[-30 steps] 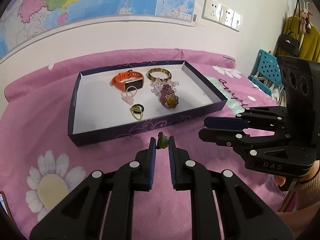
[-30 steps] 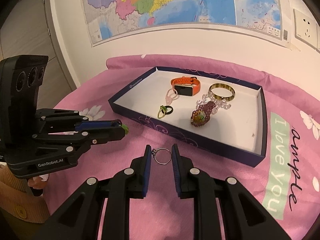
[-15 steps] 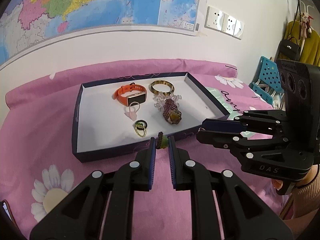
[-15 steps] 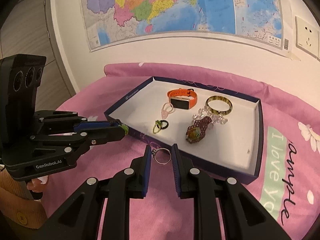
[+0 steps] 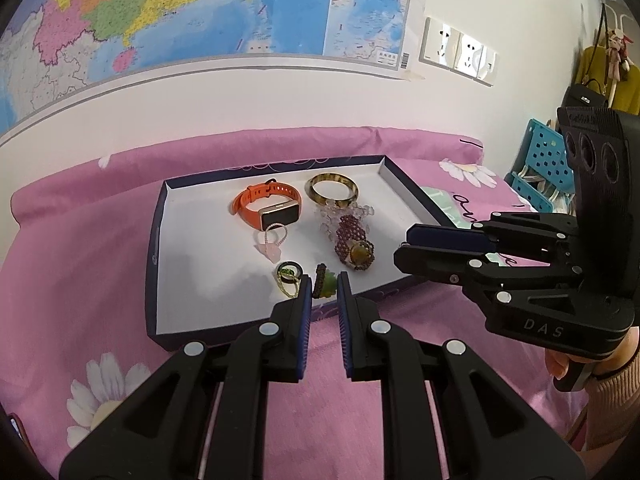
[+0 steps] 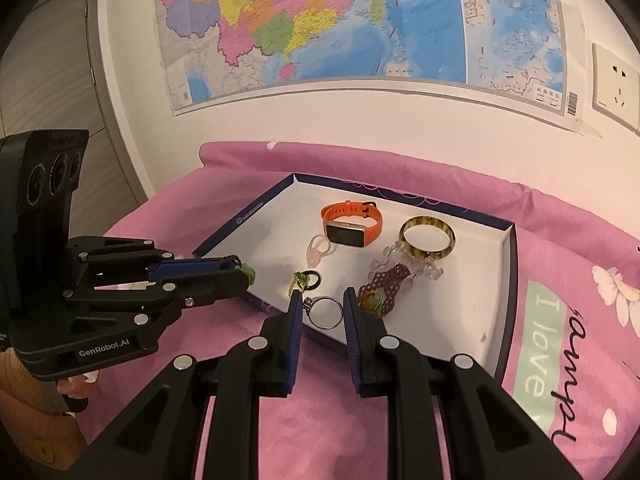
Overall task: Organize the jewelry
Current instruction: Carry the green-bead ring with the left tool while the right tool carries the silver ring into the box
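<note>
Left wrist view
Left gripper (image 5: 323,289): pinching a green pendant (image 5: 325,285) between its blue pads, held over the tray's near edge.
Tray (image 5: 160,248): shallow, dark blue rim, white floor, lying on the pink flowered bedspread (image 5: 76,264).
Tray contents: orange smartwatch (image 5: 267,205) toward the far edge; amber bangle (image 5: 333,189) to its right; clear bead bracelet (image 5: 332,216) touching the bangle's near side; purple beaded piece (image 5: 354,240) toward the near edge; pink ring (image 5: 272,240) near the middle; dark ring with gold (image 5: 289,276) by the near edge, just left of the pendant.
Right gripper (image 5: 404,246): seen side-on over the tray's near right corner; what it holds is hidden here.

Right wrist view
Right gripper (image 6: 325,312): pinching a silver ring (image 6: 326,312) between its pads, above the tray's (image 6: 506,304) near edge.
Left gripper (image 6: 242,270): side-on at the tray's near left edge, the green pendant (image 6: 249,271) showing at its tips.
Jewelry: smartwatch (image 6: 352,224), bangle (image 6: 427,237) and purple beaded piece (image 6: 380,288) lie inside the tray.
</note>
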The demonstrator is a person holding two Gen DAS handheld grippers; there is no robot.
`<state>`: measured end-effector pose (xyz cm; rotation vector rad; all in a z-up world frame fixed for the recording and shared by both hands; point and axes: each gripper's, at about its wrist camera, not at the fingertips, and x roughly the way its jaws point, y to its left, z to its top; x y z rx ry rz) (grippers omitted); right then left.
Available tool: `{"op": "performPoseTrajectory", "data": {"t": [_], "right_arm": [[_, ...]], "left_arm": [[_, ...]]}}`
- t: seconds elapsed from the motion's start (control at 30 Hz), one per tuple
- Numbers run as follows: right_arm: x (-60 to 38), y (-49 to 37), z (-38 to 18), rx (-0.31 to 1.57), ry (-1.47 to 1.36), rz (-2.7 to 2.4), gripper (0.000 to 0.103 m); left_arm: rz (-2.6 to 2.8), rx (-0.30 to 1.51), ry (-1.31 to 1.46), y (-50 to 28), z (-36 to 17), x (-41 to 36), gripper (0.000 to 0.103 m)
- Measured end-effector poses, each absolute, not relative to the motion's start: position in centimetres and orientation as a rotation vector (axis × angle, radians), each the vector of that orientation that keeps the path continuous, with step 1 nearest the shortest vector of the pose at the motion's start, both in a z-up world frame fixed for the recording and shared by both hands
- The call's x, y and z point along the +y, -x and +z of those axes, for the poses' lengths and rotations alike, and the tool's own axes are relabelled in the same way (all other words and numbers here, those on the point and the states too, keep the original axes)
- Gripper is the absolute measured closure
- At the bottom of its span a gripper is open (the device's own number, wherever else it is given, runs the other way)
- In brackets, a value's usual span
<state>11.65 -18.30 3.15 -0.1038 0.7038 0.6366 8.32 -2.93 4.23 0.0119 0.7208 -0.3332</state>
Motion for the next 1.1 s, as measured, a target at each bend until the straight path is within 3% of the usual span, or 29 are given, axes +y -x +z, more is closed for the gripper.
{"op": "performPoseTrajectory", "data": {"t": [1.1], "right_arm": [[-17.8, -16.0, 1.9, 0.734, 0.101, 0.599, 0.084]], "left_arm": [[-0.298, 0.727, -0.036, -12.0, 4.1, -3.4, 0.09]]}}
